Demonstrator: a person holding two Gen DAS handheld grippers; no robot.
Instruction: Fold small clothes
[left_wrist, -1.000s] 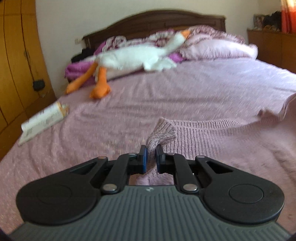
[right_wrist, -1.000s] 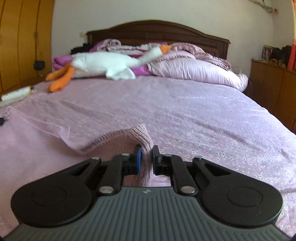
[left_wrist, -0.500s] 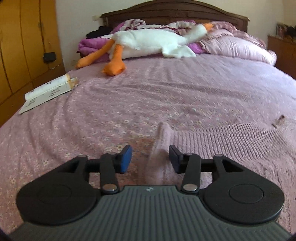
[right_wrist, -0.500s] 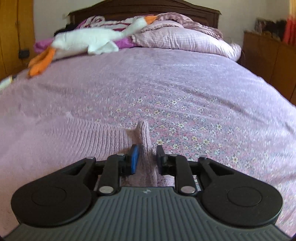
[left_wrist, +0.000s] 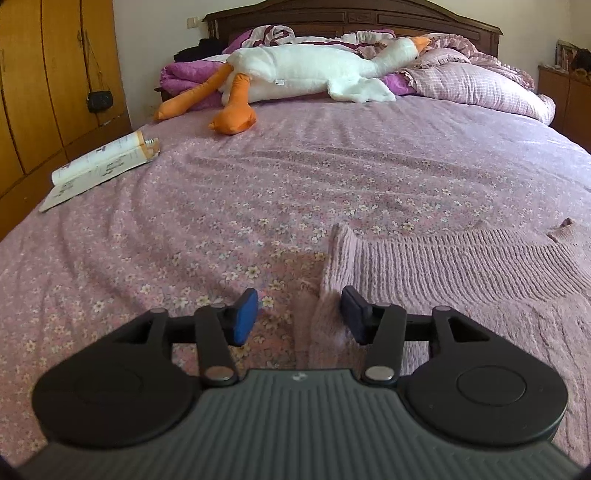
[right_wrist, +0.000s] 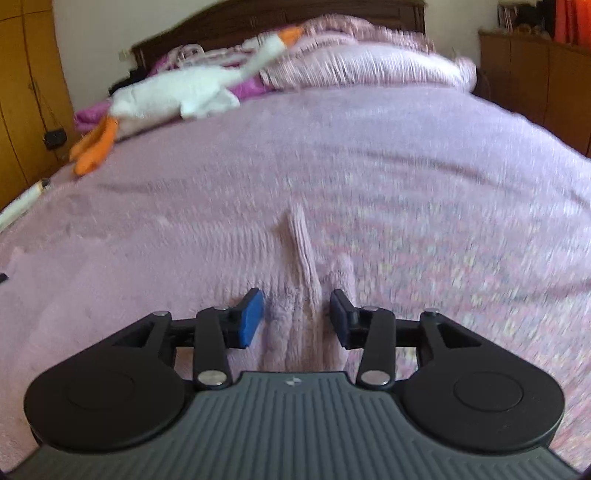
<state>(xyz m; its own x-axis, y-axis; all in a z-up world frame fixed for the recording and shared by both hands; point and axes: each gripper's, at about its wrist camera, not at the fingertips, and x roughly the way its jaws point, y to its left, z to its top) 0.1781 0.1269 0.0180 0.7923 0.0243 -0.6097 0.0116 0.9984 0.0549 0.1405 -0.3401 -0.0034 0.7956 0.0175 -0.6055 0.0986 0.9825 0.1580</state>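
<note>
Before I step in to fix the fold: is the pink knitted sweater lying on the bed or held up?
Lying down. The pink knitted sweater rests on the floral purple bedspread; both grippers' fingers stand open around its corners.

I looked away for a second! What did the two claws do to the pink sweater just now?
Both let go. A second ago each claw was shut on a lifted corner of the pink sweater. The left claw opened first and the right claw after it. The sweater came down and now lies flat on the bedspread, with small ridges left between the pads. The toy goose and the booklet stayed put.
</note>
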